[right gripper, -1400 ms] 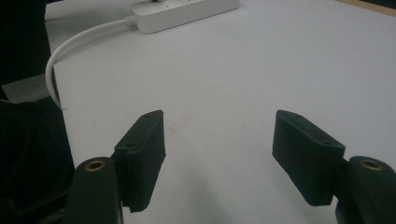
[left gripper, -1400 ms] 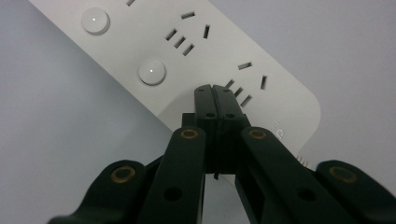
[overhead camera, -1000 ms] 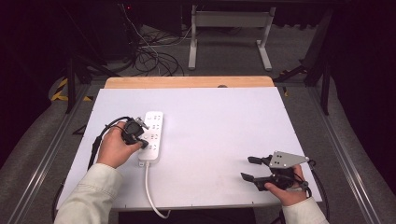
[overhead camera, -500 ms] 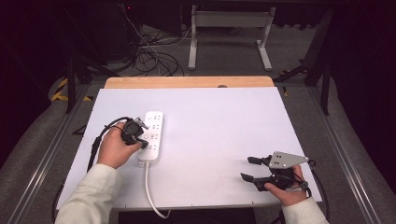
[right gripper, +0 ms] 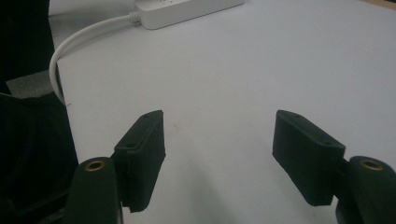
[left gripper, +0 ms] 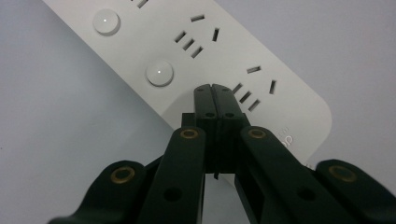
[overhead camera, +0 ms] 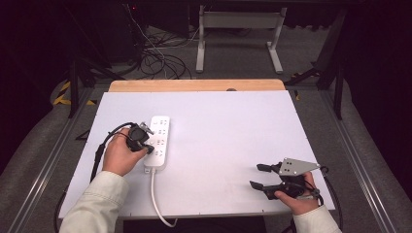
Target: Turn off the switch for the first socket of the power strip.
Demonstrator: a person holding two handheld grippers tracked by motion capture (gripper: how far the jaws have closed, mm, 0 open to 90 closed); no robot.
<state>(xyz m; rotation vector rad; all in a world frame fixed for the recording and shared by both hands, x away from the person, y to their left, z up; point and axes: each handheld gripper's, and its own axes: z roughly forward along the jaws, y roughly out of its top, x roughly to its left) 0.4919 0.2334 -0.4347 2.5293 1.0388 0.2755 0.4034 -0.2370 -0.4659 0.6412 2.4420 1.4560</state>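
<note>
Two claws: one at work on the strip, one idle near the table's right front.
Left claw (left gripper: 215, 91): its black jaws are pressed flat together with nothing between them, the joined tip poised at the face of the white plastic power strip (left gripper: 205, 56); whether it touches the plastic I cannot tell.
Just beside the tip: a round white push button (left gripper: 159, 73) sits a little to the tip's left in the left gripper view, and slotted sockets lie to its right and ahead.
Farther out from the tip: a second round white button (left gripper: 106, 21) lies further along the strip, and the strip's rounded end is close below the jaws.
Likely step: pressing a switch button with the closed tip, judged from the pose alone.
Doing it well: slide the tip onto the button's centre, push straight down, and keep the jaws shut so they act as one blunt finger; a slanted push could skid the light strip.
Left hand (overhead camera: 119, 155): wraps that gripper beside the strip's near end in the high view.
White cord (overhead camera: 156, 201): runs from the strip toward the table's front edge.
Right claw (right gripper: 217, 156): jaws spread wide, empty, hovering over bare white table (right gripper: 261, 60), well apart from the strip.
Right hand (overhead camera: 299, 201): could steady the strip if it slides.
</note>
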